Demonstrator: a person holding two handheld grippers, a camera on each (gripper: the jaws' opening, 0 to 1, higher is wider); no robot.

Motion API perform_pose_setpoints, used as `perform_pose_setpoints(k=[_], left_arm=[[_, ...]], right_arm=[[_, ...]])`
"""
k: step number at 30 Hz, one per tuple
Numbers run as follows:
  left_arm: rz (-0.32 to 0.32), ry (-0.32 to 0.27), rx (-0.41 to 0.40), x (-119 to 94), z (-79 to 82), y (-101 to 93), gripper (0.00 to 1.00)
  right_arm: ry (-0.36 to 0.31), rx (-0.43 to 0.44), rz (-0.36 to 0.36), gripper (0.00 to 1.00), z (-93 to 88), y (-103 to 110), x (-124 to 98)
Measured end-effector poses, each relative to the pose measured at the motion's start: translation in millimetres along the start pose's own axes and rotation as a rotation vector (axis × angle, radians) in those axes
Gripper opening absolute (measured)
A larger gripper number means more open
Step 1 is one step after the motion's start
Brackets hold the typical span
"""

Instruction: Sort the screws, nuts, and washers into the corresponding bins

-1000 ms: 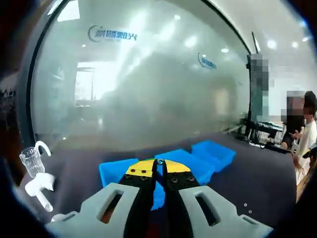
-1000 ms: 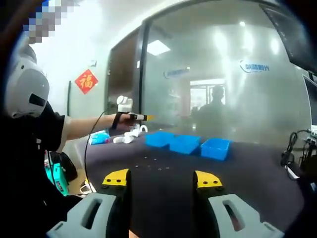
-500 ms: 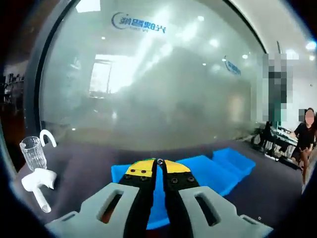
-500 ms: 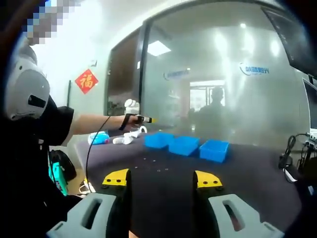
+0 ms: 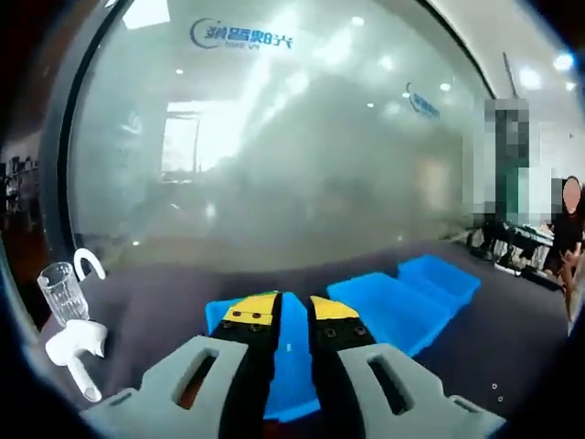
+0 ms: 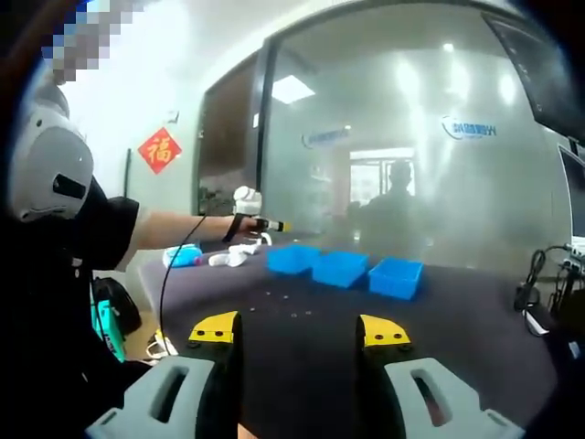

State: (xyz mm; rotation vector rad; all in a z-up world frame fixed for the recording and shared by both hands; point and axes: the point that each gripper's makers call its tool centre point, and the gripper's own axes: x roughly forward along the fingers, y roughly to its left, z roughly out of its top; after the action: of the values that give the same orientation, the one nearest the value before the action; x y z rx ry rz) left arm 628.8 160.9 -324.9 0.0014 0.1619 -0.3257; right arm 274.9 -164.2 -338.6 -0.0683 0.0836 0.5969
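Bins (image 5: 393,306): three blue, in row on dark table (image 5: 512,338). Left tool (image 5: 292,306) over nearest bin, jaws slightly parted, nothing between. Right tool (image 6: 299,329) wide open, well back from bins. Small hardware (image 6: 291,305) scattered on table before bins.

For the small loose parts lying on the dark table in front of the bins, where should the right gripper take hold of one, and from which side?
Probably from above, jaws closing across a part's outer edge: the small parts lie flat and scattered on the dark table, too small to tell screw from nut. The right gripper is open and well short of them.
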Motion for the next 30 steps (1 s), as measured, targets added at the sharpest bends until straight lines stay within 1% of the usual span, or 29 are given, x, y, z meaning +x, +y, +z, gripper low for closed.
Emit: perform_pose_setpoints(k=[2, 8, 9, 12, 13, 14, 15, 17, 20, 25, 29, 30], left_arm=[[0.002, 0.006, 0.003, -2, -0.9, -1.5, 0.31], [-0.005, -0.012, -0.004, -20, 0.1, -10.3, 0.41], [-0.011, -0.014, -0.006, -16, 2.5, -4.7, 0.42], [-0.028, -0.025, -0.012, -25, 3.3, -8.9, 0.41], [-0.035, -0.033, -0.014, -33, 2.8, -14.7, 0.41], [-0.038, -0.035, -0.014, -36, 2.8, -16.7, 0.41], [-0.049, -0.04, -0.011, -30, 5.7, -14.4, 0.41], [-0.069, -0.058, -0.012, -35, 9.8, -15.5, 0.41], [-0.102, -0.077, -0.008, -55, 12.2, -25.8, 0.41], [-0.156, -0.11, 0.027, -94, 13.6, -46.1, 0.41], [-0.211, -0.149, 0.009, -125, 14.8, -56.3, 0.41], [-0.217, -0.152, 0.007, -130, 14.7, -57.9, 0.41]], right_arm=[[0.0, 0.0, 0.001, 0.45, -0.2, 1, 0], [-0.004, 0.002, 0.001, 0.45, -0.3, 1, -1], [-0.004, 0.001, 0.001, 0.45, -0.2, 1, -1], [-0.008, 0.003, 0.0, 0.45, 0.1, 1, -2], [-0.01, 0.002, -0.001, 0.45, 0.2, 1, -2], [-0.011, 0.002, -0.002, 0.45, 0.2, 1, -2], [-0.012, 0.001, -0.003, 0.45, 0.5, 0, -2], [-0.015, -0.002, -0.008, 0.45, 1.9, -2, -2], [-0.028, -0.002, -0.022, 0.45, 6.5, -8, -4], [-0.036, -0.007, -0.038, 0.45, 8.7, -16, -5], [-0.043, 0.006, -0.04, 0.45, 9.8, -20, -5], [-0.045, 0.007, -0.041, 0.45, 10.1, -21, -5]])
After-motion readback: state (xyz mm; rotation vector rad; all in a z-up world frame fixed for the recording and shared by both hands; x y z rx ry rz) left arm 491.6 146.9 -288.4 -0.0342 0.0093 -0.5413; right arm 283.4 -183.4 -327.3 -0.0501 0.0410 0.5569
